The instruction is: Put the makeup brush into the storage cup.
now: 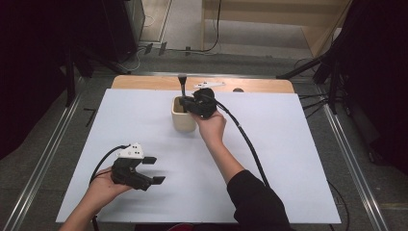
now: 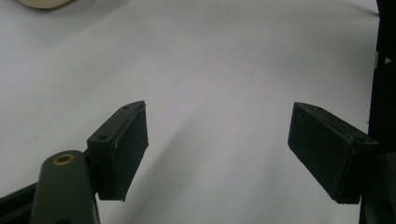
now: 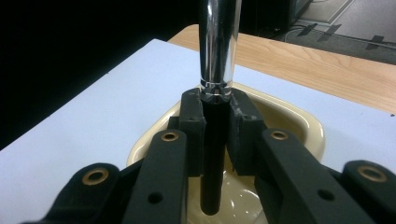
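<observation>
We had the right gripper point(image 3: 215, 116) clamped on a tool handle point(image 3: 218, 56), upright in the cream cup point(image 1: 182, 120) at upper center of the frame. Our left gripper point(image 1: 153, 170) sat at lower left over the white surface point(image 1: 288, 159), jaws wide apart, holding nothing.

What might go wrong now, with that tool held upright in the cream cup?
1. The right gripper clamps the tool just below its shiny metal part; it might slip or tilt.
2. The cream cup stands free on the white sheet; a sideways push from the tool could tip it.
3. The left gripper waits open, far away, so nothing steadies the cup.
</observation>
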Demonstrator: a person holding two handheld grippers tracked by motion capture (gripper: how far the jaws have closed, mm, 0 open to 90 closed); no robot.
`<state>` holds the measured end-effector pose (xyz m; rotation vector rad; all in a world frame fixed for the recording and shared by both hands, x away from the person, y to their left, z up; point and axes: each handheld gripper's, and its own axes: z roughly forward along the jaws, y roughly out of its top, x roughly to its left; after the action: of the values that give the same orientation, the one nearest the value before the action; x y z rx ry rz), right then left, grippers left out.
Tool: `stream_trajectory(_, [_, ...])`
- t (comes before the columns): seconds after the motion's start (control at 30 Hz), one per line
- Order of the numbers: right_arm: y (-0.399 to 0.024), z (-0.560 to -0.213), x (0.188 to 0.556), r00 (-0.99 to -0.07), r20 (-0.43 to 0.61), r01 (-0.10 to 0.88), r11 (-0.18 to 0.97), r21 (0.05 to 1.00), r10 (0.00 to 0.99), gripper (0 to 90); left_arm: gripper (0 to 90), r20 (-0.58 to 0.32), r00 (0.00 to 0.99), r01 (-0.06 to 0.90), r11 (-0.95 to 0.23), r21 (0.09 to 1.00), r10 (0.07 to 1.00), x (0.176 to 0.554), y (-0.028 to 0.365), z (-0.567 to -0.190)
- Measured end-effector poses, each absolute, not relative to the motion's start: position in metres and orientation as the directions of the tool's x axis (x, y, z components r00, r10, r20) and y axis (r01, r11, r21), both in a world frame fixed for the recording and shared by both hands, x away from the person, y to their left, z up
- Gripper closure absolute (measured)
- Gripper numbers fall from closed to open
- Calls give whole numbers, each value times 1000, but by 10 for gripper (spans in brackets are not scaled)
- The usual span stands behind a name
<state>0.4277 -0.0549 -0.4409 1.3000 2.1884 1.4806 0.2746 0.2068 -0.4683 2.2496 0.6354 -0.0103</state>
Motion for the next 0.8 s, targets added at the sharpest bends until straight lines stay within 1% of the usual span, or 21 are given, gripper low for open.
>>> stream_trajectory(0.2, [-56, -439, 427, -599, 280, 545, 126, 829, 750, 793, 208, -202, 875, 447, -570, 689, 441, 275, 207, -468])
stream_trajectory(0.23, [-57, -438, 426, -603, 281, 542, 124, 831, 747, 737, 208, -204, 875, 447, -570, 689, 440, 274, 207, -468])
stream_trajectory(0.3, [-58, -437, 427, -624, 285, 519, 113, 847, 727, 530, 208, -204, 875, 447, -570, 689, 440, 274, 207, -468])
stream_trajectory(0.33, [-59, -436, 427, -646, 275, 494, 115, 862, 712, 458, 208, -203, 875, 447, -571, 689, 440, 274, 207, -468])
stream_trajectory(0.4, [-60, -431, 425, -648, 221, 445, 126, 887, 729, 391, 208, -203, 875, 448, -571, 688, 440, 274, 207, -469])
stream_trajectory(0.43, [-60, -431, 425, -648, 221, 445, 126, 887, 729, 391, 208, -203, 875, 448, -571, 688, 440, 274, 207, -469])
stream_trajectory(0.5, [-62, -426, 424, -645, 224, 433, 108, 895, 731, 344, 208, -204, 874, 448, -572, 687, 440, 274, 206, -469])
stream_trajectory(0.57, [-66, -423, 425, -633, 269, 458, 71, 886, 726, 313, 208, -202, 876, 446, -576, 685, 439, 274, 206, -469])
stream_trajectory(0.8, [-75, -415, 423, -634, 277, 479, 85, 873, 722, 295, 208, -204, 875, 449, -577, 682, 439, 274, 206, -469])
